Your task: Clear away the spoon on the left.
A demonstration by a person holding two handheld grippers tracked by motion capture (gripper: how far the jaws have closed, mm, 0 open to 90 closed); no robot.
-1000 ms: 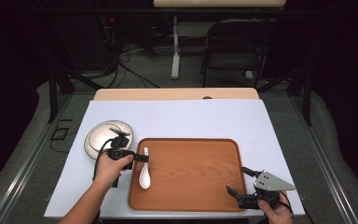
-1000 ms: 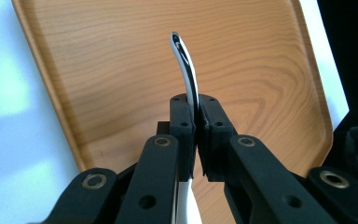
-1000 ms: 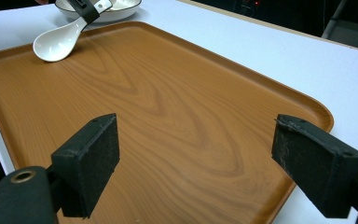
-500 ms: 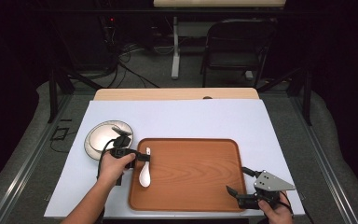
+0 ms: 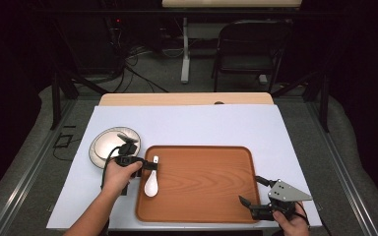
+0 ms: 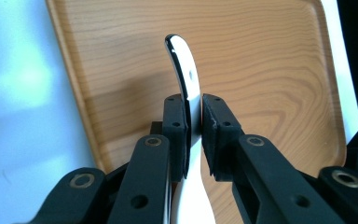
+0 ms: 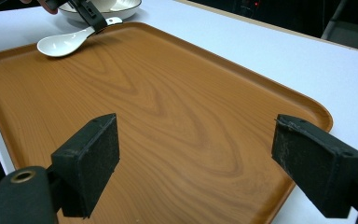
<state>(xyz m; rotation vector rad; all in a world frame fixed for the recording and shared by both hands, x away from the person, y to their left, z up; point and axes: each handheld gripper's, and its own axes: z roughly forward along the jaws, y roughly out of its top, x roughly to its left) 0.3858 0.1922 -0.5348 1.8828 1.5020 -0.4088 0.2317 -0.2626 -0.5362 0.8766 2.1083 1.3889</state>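
A white ceramic spoon (image 5: 151, 183) hangs over the left edge of the wooden tray (image 5: 206, 182), its bowl toward the near side. My left gripper (image 5: 152, 166) is shut on the spoon's handle (image 6: 186, 79), pads pressed on both sides. In the right gripper view the spoon (image 7: 65, 43) appears at the tray's far corner (image 7: 177, 107), held by the left gripper (image 7: 91, 18). My right gripper (image 5: 256, 191) stands open over the tray's near right corner, nothing between its pads (image 7: 91, 161).
A white bowl (image 5: 110, 145) with a dark rim rests on the white table cover (image 5: 202, 125) just left of the tray, also at the top of the right gripper view as the bowl (image 7: 107, 7). A chair (image 5: 251, 49) stands beyond the table.
My left gripper has carried the spoon slightly rightward, farther over the tray's left edge. The right gripper has stayed put.
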